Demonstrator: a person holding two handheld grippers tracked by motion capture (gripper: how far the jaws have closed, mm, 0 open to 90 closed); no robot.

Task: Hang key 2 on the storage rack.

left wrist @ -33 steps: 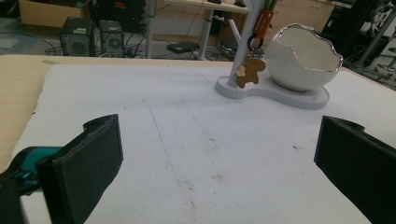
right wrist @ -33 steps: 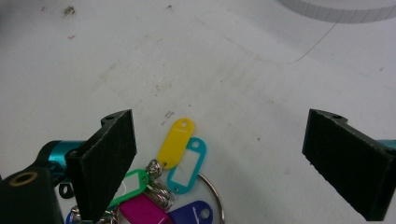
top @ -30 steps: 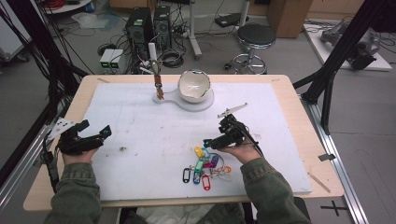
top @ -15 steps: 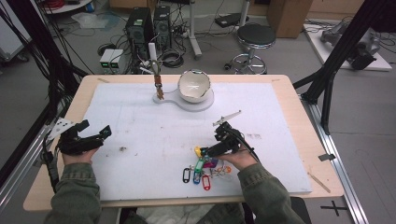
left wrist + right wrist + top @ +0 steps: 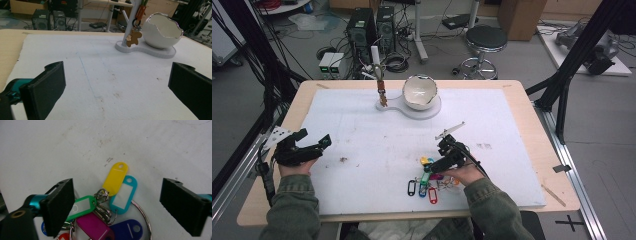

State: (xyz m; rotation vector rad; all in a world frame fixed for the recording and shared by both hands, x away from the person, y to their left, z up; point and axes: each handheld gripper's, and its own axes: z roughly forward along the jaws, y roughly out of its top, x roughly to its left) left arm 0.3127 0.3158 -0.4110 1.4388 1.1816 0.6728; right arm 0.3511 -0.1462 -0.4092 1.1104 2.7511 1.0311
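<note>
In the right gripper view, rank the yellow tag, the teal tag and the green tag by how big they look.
1. Teal tag, about level with
2. yellow tag: too alike to split.
3. Green tag: looks smallest, but a jaw of the hand-held gripper hides part of it, so that is unsure.

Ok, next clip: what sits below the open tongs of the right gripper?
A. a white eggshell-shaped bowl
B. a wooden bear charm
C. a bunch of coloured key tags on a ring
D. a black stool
C: in the right gripper view, the right gripper has its tongs spread wide over the bunch of coloured key tags, with no pad touching a tag; the bowl stands far off at the back of the table.
</note>
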